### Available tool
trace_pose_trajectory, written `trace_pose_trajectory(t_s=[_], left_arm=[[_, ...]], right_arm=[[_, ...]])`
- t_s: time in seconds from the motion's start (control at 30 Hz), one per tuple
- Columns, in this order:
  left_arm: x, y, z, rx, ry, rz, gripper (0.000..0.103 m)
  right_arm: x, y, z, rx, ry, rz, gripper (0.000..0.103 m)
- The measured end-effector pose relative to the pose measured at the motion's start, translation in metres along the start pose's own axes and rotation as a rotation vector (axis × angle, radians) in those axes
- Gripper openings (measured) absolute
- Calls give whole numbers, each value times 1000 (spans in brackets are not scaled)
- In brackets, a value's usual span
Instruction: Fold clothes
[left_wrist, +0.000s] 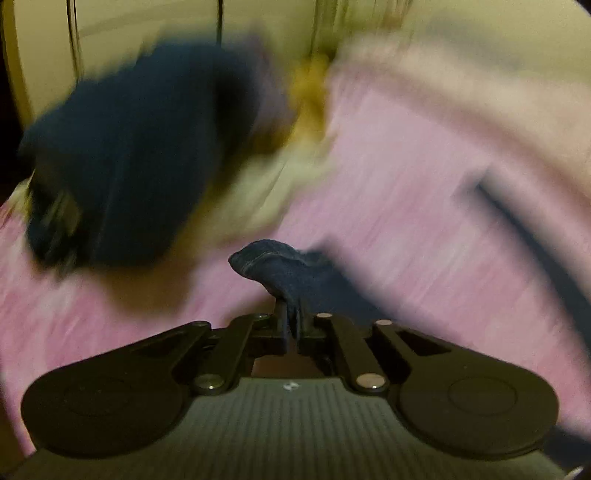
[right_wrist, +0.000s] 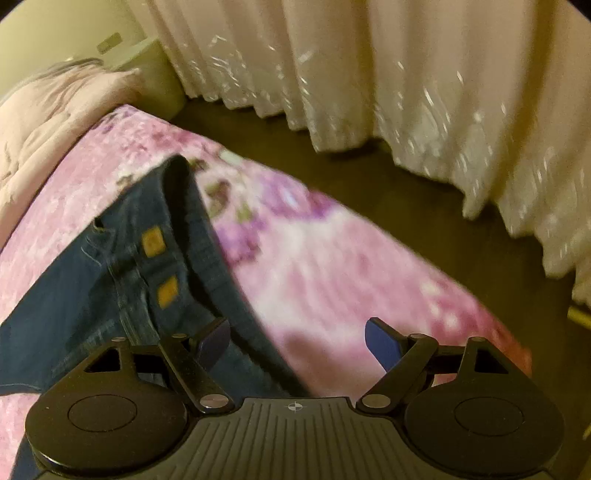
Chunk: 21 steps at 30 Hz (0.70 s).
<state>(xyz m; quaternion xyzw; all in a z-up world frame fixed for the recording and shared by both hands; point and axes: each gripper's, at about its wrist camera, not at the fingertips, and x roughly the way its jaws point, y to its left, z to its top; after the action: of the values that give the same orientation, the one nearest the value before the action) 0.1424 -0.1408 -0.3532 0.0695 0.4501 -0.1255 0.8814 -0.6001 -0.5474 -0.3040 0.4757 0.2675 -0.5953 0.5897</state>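
Left wrist view: left claw (left_wrist: 291, 325) pinches jeans (left_wrist: 280, 269); right claw (right_wrist: 297, 345) gapes wide beside them.

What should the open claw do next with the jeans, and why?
Probably the right claw should slide left and close on the jeans. It is open and empty over the pink bedspread, with the waistband beside one finger, while the left claw is already shut on a fold of denim. Both corners are needed to fold.
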Motion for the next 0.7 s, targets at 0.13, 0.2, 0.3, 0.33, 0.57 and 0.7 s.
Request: trace_pose_trajectory(t_s=[0.13, 0.2, 0.3, 0.33, 0.57, 0.7], left_arm=[[9, 25, -27, -122, 80, 6, 18], [4, 34, -30, -223, 87, -53, 28], [3, 31, -28, -245, 117, -119, 28], [4, 27, -28, -230, 124, -122, 29], [13, 6, -24, -139, 109, -98, 6], [-2, 4, -28, -60, 80, -118, 3]], right_arm=[[-7, -32, -28, 138, 66, 61, 83], [-16, -49, -41, 237, 67, 152, 83], [-23, -65, -59, 369, 80, 276, 83], [-22, -67, -63, 394, 87, 300, 83], [2, -44, -62, 342, 74, 301, 28], [-10, -39, -49, 252, 64, 284, 8]])
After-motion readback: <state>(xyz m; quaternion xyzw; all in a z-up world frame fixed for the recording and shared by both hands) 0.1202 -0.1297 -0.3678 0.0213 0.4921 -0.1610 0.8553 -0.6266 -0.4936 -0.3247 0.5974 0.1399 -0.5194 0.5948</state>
